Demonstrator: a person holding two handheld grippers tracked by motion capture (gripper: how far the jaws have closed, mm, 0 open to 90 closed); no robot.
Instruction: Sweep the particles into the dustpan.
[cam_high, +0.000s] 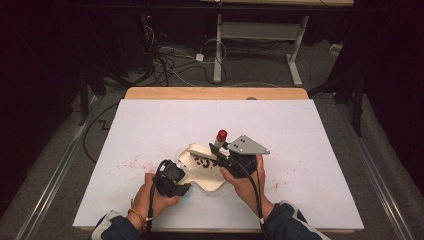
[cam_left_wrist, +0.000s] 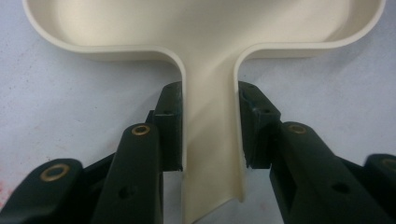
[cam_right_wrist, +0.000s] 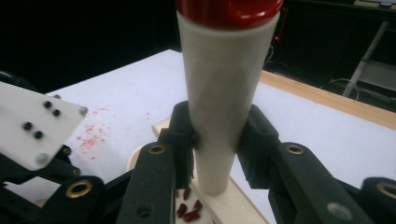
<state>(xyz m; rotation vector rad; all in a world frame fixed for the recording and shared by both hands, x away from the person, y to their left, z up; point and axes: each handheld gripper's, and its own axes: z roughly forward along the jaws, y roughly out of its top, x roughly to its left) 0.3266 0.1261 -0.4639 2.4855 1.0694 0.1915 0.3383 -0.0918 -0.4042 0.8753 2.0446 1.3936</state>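
The left gripper (cam_left_wrist: 208, 135) clamps the cream tray's (cam_left_wrist: 116, 42) narrow spout. The right gripper (cam_right_wrist: 215, 140) grips a white tube (cam_right_wrist: 222, 93), red-capped, above dark red beans (cam_right_wrist: 187, 210).

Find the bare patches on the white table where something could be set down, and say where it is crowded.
Free: the far strip of the white table toward its wooden edge, and the right side. Crowded: near centre, where the cream tray, white tube and both tongs sit.

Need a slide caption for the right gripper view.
Right claw grips a white tube with a red cap above beans in a cream tray.
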